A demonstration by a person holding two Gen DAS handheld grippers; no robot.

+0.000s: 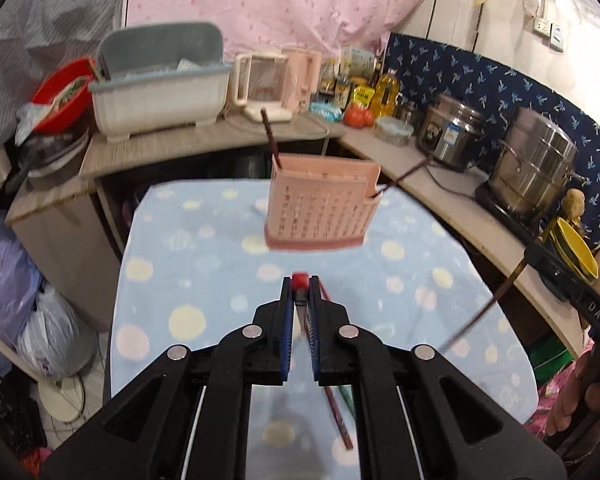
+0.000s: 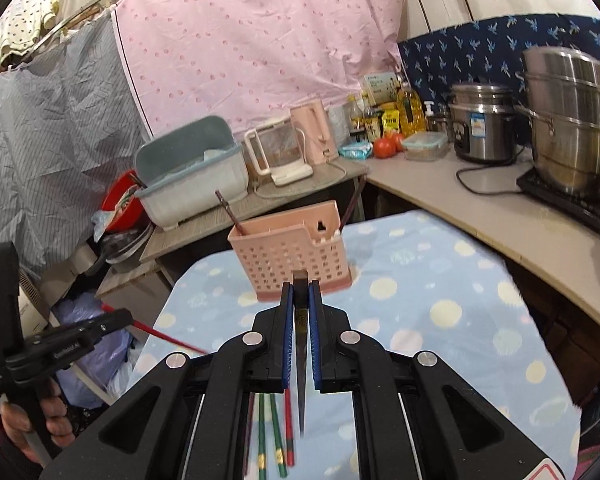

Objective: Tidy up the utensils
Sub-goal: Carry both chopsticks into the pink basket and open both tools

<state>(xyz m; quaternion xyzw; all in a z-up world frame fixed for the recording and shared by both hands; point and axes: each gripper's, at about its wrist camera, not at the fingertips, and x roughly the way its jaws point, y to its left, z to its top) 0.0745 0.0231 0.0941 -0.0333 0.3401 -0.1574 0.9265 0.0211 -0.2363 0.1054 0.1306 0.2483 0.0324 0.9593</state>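
A pink perforated utensil holder [image 1: 320, 212] [image 2: 296, 256] stands on the blue dotted tablecloth [image 1: 204, 280], with two dark chopsticks [image 1: 270, 136] leaning out of it. My left gripper [image 1: 300, 284] is raised over the cloth short of the holder, shut on a red chopstick [image 1: 300, 279]. From the right wrist view the left gripper [image 2: 112, 322] shows at the left edge with the red chopstick [image 2: 168, 338] sticking out. My right gripper [image 2: 300, 286] is shut on a dark brown chopstick [image 2: 301, 380]. Several red and green chopsticks [image 2: 276, 440] lie on the cloth below.
Counters wrap the table's far and right sides. They carry a grey-white dish bin [image 1: 156, 92], a pink kettle [image 2: 316, 132], bottles, tomatoes [image 1: 358, 116], a rice cooker [image 2: 482, 124] and a steel steamer pot [image 1: 536, 164]. Bags [image 1: 16, 308] sit on the floor at left.
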